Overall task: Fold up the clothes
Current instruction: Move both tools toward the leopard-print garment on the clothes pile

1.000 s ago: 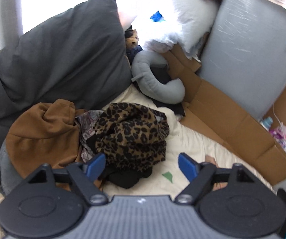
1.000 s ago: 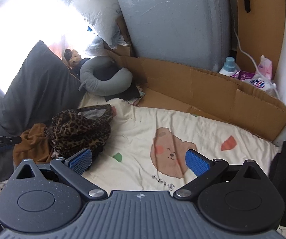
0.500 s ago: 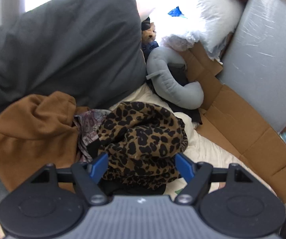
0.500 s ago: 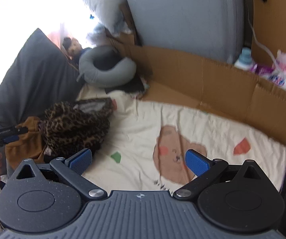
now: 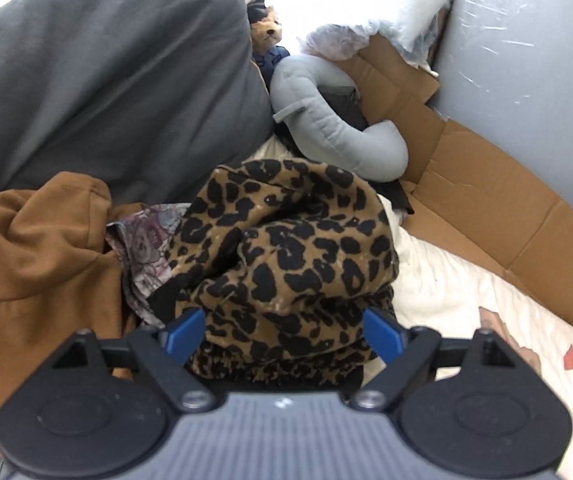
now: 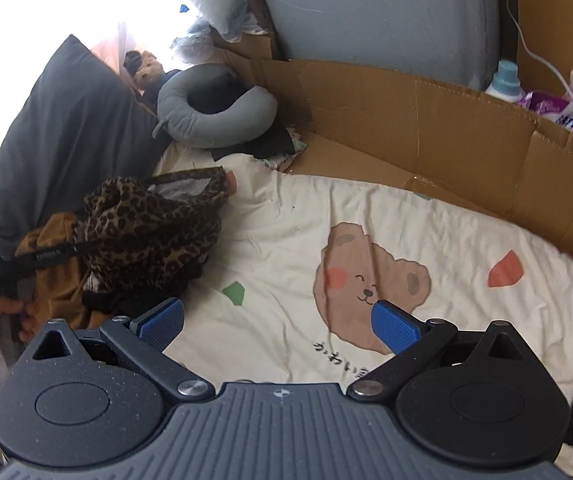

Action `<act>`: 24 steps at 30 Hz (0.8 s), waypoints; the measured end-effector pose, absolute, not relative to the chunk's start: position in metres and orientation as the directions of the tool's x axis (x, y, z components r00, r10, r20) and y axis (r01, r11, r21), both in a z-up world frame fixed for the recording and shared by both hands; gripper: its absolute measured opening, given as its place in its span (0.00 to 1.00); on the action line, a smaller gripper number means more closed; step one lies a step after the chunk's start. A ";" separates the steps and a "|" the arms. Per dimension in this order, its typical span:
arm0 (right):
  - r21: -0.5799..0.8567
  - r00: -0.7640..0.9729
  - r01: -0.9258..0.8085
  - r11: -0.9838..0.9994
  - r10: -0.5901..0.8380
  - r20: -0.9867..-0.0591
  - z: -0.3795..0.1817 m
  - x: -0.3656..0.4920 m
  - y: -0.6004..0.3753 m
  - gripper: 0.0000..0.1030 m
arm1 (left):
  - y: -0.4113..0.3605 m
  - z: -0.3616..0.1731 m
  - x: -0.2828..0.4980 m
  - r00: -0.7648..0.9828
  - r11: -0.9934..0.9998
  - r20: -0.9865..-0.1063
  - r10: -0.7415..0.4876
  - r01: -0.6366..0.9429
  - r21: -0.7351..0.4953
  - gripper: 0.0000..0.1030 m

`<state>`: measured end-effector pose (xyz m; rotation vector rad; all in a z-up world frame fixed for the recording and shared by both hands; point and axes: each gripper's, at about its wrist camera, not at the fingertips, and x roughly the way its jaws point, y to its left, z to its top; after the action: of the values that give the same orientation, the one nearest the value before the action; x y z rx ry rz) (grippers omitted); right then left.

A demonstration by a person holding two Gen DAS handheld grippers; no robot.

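A crumpled leopard-print garment (image 5: 290,256) lies on top of a clothes pile on the bed. My left gripper (image 5: 284,334) is open, its blue pads on either side of the garment's near edge. A brown garment (image 5: 34,260) and a floral piece (image 5: 142,240) lie to its left. In the right wrist view the leopard garment (image 6: 146,228) and the brown garment (image 6: 58,280) sit at the left, with the left gripper (image 6: 38,258) reaching over them. My right gripper (image 6: 278,326) is open and empty above the cream bear-print blanket (image 6: 366,280).
A dark grey pillow (image 5: 106,80) leans behind the pile. A grey neck pillow (image 5: 326,120) and a small plush toy (image 5: 268,36) lie at the back. Cardboard sheets (image 6: 426,128) line the far edge before a grey wrapped mattress (image 6: 366,12). Bottles and packets (image 6: 546,96) stand at the right.
My left gripper has moved forward and down onto the leopard garment, which now sits between its open fingers. My right gripper has shifted slightly closer to the blanket.
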<state>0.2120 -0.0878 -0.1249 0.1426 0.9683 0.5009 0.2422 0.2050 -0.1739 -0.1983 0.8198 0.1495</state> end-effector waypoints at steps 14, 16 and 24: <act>0.390 0.445 -0.323 0.862 0.502 -0.741 -0.196 0.212 -0.075 0.99 | 0.203 -0.223 0.264 0.669 0.991 -0.741 0.065 -0.130 -0.031 0.68; 0.396 0.438 -0.328 0.858 0.510 -0.741 -0.206 0.209 -0.071 0.99 | 0.204 -0.228 0.265 0.672 0.991 -0.738 0.061 -0.131 -0.037 0.55; 0.509 0.386 -0.331 0.794 0.607 -0.695 -0.233 0.204 -0.065 0.96 | 0.205 -0.224 0.254 0.682 0.980 -0.727 0.080 -0.187 -0.067 0.09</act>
<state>0.2039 -0.0649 -0.2328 0.3090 1.0102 0.6090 0.2538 0.2048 -0.2242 -0.1404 0.8075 0.1506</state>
